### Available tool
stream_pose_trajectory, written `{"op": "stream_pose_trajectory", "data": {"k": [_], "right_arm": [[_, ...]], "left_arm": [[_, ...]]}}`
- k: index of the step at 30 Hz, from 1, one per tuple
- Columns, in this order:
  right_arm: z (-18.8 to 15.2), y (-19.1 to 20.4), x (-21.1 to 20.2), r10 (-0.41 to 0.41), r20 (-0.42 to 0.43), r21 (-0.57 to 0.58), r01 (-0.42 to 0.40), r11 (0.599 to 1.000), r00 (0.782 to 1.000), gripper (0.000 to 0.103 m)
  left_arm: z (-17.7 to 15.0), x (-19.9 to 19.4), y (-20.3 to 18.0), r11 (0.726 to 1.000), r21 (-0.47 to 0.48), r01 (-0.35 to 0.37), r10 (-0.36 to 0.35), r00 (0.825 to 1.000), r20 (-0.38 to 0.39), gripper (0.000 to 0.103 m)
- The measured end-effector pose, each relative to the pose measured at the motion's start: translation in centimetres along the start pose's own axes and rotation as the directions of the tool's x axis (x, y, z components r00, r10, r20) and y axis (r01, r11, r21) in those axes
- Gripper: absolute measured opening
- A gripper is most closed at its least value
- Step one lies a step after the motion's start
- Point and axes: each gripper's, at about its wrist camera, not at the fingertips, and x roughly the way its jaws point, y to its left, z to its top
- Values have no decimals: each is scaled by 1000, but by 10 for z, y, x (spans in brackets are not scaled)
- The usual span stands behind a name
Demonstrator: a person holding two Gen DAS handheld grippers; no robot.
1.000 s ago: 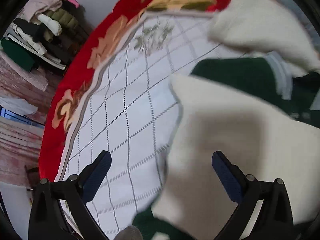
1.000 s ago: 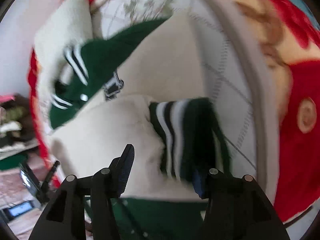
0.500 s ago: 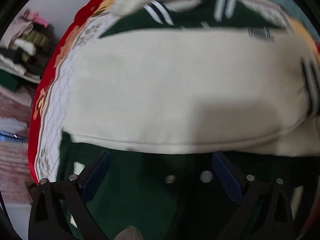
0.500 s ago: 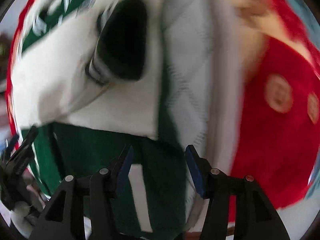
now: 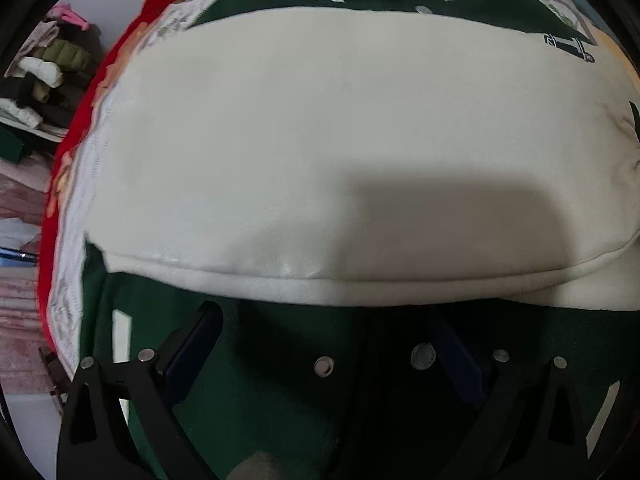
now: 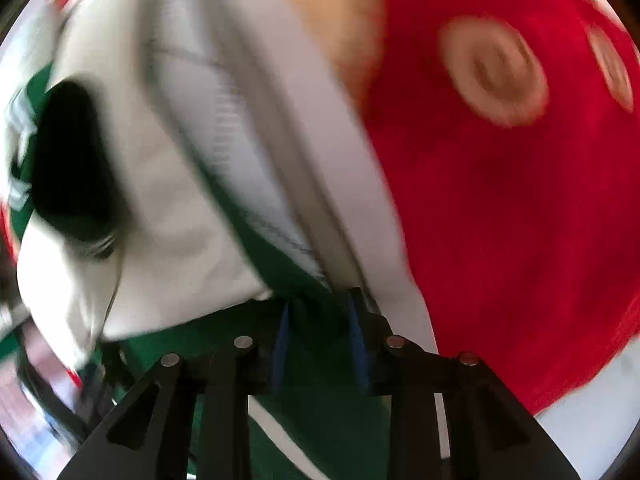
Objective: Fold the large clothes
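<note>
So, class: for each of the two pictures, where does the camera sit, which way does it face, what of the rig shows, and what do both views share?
Left wrist: sits on the left gripper, facing forward and down at the jacket; both wide-apart fingers show over green cloth.
Right wrist: sits on the right gripper, facing along the jacket edge toward the red blanket; both fingers show, closed on green cloth. Blurred.
Shared: the green and cream jacket, the red blanket and the white cloth beneath.
</note>
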Motion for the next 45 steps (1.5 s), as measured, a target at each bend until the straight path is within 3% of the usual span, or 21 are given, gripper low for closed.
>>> {"op": "stream_pose_trajectory", "data": {"k": [2, 5, 6, 8, 12, 14, 17, 20, 23, 26, 31, 32, 34, 36, 40, 43, 45], "right_arm": [[-1, 28, -4, -37, 45, -175, 45, 983, 998, 42], [4, 54, 10, -78, 79, -363, 101, 926, 994, 38], [6, 55, 9, -74, 106, -380, 109, 919, 992, 37], [14, 48, 6, -30, 83, -318, 55, 946, 996, 37], [32, 44, 2, 71, -81, -195, -85, 977, 994, 42], [33, 54, -10, 94, -118, -233, -119, 965, 989, 45], [37, 61, -32, 111, -100, -297, -136, 945, 989, 50], [38, 66, -21, 119, -108, -367, -151, 918, 987, 51], [30, 73, 3, 62, -116, -431, -106, 896, 991, 51], [23, 76, 18, 22, -107, -454, -69, 888, 994, 51], [14, 118, 22, -21, -64, -496, -14, 868, 998, 51], [10, 138, 27, -24, -54, -501, -6, 865, 998, 48], [7, 146, 25, -39, -23, -517, 22, 856, 999, 31], [6, 124, 15, -16, -13, -489, 8, 872, 1000, 18], [16, 117, 16, 59, -42, -361, -70, 930, 997, 17], [9, 116, 17, 21, -39, -355, -33, 934, 999, 19], [15, 125, 12, -6, -59, -384, -18, 923, 998, 25]], "left_arm": [[-1, -10, 2, 999, -15, -52, 52, 999, 11, 103], [-8, -24, 0, 992, -53, -117, 118, 993, 18, 103], [-11, -27, 0, 988, -72, -136, 138, 990, 14, 103], [-23, -32, 2, 978, -111, -174, 174, 985, -9, 103], [-40, -48, 6, 957, -173, -232, 227, 973, -49, 103], [-52, -60, 6, 946, -205, -252, 244, 968, -60, 103], [-61, -58, -2, 934, -215, -284, 275, 959, -72, 103], [-66, -31, -15, 935, -228, -272, 252, 961, -116, 103], [-68, -2, -30, 933, -207, -293, 268, 953, -142, 103], [-67, -2, -34, 928, -223, -300, 277, 952, -127, 103], [-70, 3, -23, 924, -289, -252, 219, 965, -143, 103], [-69, 3, -23, 923, -294, -247, 213, 967, -143, 103], [-68, 4, -22, 925, -291, -244, 209, 967, -146, 103], [-68, 3, -24, 927, -286, -244, 209, 967, -148, 103], [-68, 2, -25, 925, -304, -226, 187, 970, -153, 103], [-70, 1, -23, 918, -344, -199, 153, 976, -154, 103], [-70, 4, -13, 916, -360, -179, 132, 980, -151, 103]]}}
